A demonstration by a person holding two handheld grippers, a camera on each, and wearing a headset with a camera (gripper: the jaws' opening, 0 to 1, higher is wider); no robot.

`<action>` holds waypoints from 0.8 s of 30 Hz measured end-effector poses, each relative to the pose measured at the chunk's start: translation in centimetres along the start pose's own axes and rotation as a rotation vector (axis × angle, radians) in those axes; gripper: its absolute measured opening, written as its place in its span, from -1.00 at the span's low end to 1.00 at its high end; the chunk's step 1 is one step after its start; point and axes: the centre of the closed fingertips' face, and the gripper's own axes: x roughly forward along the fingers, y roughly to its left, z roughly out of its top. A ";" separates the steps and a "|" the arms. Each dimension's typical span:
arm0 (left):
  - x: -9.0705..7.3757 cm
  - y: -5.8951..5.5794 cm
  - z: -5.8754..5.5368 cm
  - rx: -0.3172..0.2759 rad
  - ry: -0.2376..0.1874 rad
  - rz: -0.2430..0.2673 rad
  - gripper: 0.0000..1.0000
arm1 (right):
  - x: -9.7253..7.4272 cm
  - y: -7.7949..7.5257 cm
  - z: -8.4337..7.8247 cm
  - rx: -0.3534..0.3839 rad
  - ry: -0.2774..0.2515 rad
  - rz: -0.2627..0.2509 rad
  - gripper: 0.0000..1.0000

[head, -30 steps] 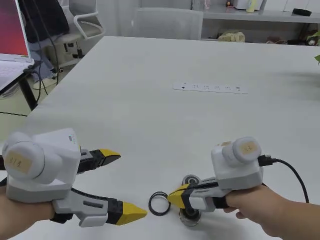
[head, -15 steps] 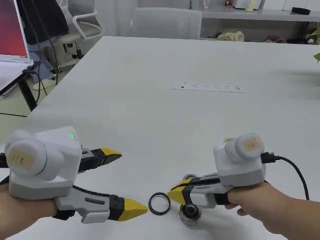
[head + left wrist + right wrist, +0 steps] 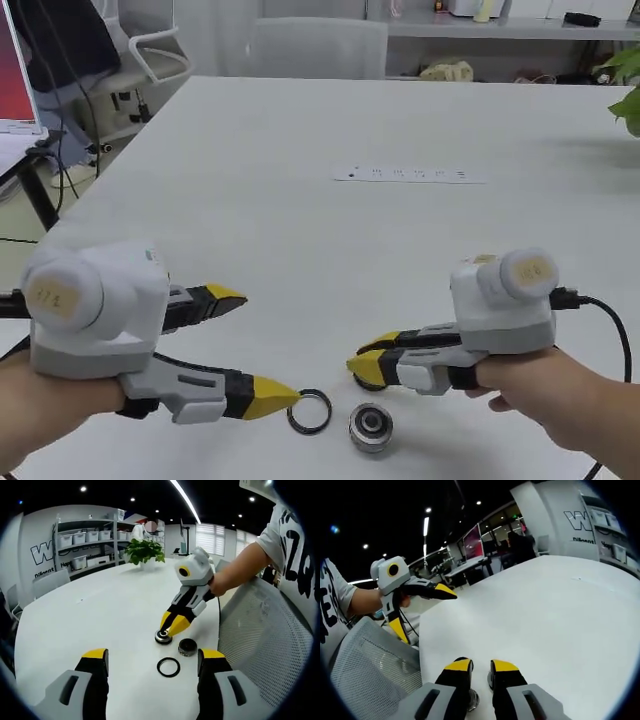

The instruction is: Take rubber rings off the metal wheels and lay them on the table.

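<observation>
Right gripper [image 3: 372, 355]: jaws narrow, a slim gap between the yellow tips. The tips are set on or about the second wheel [image 3: 163, 636]. Whether it is actually clamped cannot be told. Left gripper [image 3: 250, 346]: jaws spread wide, nothing held, nearer tip just beside the rubber ring [image 3: 309, 411] at the ring's 9 o'clock.

Change noted: a second ago the right gripper was lying over the near wheel [image 3: 371, 427], its tip next to the ring. It has since been drawn back toward 1 o'clock and raised a little, so that wheel is now uncovered. Ring and near wheel are taken to have stayed put — the small shift of the whole picture is put down to the headset. The left gripper is hardly altered.

Reading for the task: one ring lies flat on the table [image 3: 300, 200], at 9 o'clock of the near wheel and apart from it, so that wheel is judged done. Its rim looks like bare metal, though the detail is small. The second wheel, at 12 o'clock of the near one, is judged next to be stripped.

Pose: the left gripper is held low at 8 o'clock, pointed toward 3 o'clock, rolled so that one jaw lies farther and one nearer. The right gripper is held at 4 o'clock, pointed toward 9 o'clock, low over the table. A power strip [image 3: 410, 174] lies well apart at 12 o'clock.
</observation>
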 end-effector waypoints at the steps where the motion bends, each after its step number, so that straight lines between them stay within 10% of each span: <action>1: 0.2 0.1 0.1 0.001 0.000 -0.002 0.39 | -0.2 -0.2 0.1 -0.001 -0.007 -0.005 -0.74; 24: 4.8 0.5 0.9 -0.027 0.018 -0.071 0.28 | -2.7 -3.4 -1.6 -0.086 0.042 -0.088 -0.66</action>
